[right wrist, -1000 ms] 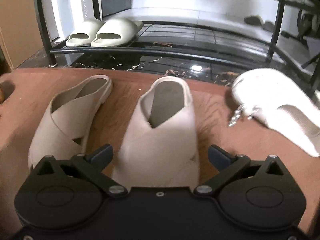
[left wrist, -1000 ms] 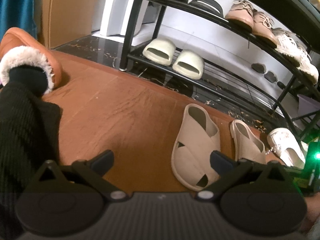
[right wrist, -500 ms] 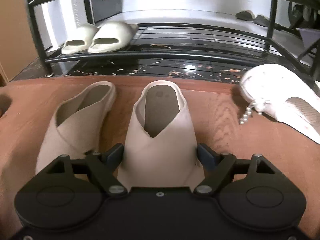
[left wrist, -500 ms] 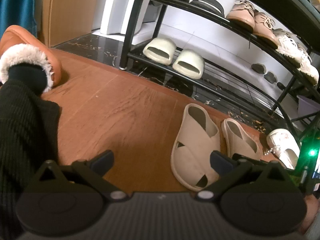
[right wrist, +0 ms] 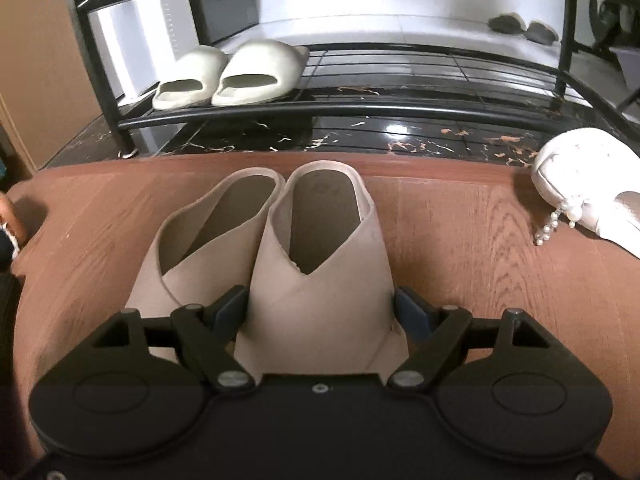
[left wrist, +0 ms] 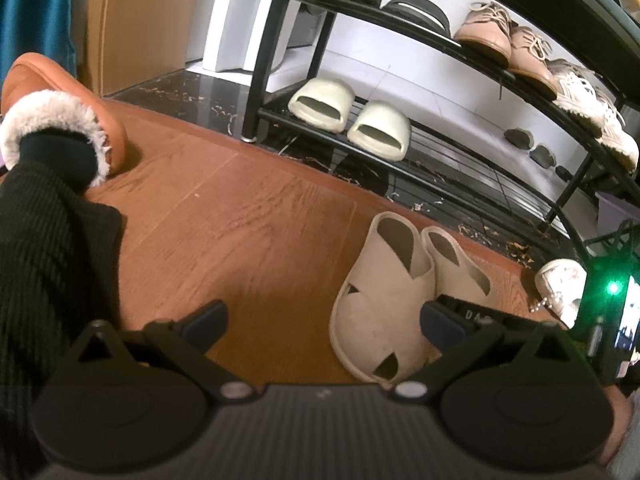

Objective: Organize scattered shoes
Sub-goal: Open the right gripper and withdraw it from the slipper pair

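At lower centre, the right claw point(right wrist: 320, 312) clamps a beige slipper point(right wrist: 320, 264) on the wooden floor point(right wrist: 480, 248), touching its mate point(right wrist: 208, 240) at left. The left claw point(left wrist: 320, 322) hangs wide open, empty.

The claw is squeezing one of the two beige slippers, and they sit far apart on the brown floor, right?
Not quite. The right claw does squeeze one beige slipper, but the other beige slipper sits right beside it, their sides touching, not far apart. The right wrist view shows this. Both are on the brown floor.
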`<action>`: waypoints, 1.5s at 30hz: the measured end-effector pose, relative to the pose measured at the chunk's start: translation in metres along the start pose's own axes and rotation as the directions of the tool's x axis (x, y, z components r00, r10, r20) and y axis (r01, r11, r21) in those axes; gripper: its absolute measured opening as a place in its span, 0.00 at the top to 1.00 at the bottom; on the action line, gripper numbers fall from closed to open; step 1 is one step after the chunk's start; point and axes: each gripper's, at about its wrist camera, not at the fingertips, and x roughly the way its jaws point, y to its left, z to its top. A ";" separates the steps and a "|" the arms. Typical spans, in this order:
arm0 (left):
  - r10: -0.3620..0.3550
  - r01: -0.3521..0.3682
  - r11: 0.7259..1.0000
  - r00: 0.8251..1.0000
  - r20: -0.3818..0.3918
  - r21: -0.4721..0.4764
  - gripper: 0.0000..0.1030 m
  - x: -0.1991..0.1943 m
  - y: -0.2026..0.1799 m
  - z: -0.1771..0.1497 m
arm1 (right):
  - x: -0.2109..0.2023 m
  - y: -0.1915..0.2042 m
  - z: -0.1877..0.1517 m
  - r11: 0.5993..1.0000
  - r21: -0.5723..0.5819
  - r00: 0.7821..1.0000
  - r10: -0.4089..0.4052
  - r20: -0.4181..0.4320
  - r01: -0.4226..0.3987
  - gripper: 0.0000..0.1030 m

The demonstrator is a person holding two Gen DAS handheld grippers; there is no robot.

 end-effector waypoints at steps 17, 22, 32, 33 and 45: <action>0.115 -0.112 0.992 0.992 -0.055 0.050 0.01 0.012 -0.004 -0.003 | -0.090 0.018 -0.026 0.997 -0.078 0.980 0.018 0.198 -0.003 0.00; 0.191 -0.186 0.980 0.979 -0.067 0.075 0.01 0.016 -0.004 -0.005 | -0.093 0.032 -0.055 0.992 -0.125 0.990 0.011 0.144 0.007 0.00; 0.211 -0.205 0.975 0.975 -0.067 0.091 0.01 0.016 -0.005 -0.005 | -0.092 0.030 -0.057 0.996 -0.080 0.990 0.036 0.139 -0.025 0.00; 0.212 -0.205 0.974 0.975 -0.067 0.095 0.01 0.015 -0.006 -0.005 | -0.091 0.030 -0.057 0.996 -0.085 0.991 0.037 0.132 -0.025 0.00; 0.219 -0.211 0.972 0.973 -0.074 0.104 0.01 0.019 -0.008 -0.005 | -0.083 0.035 -0.063 0.992 -0.121 0.994 0.035 0.106 -0.022 0.00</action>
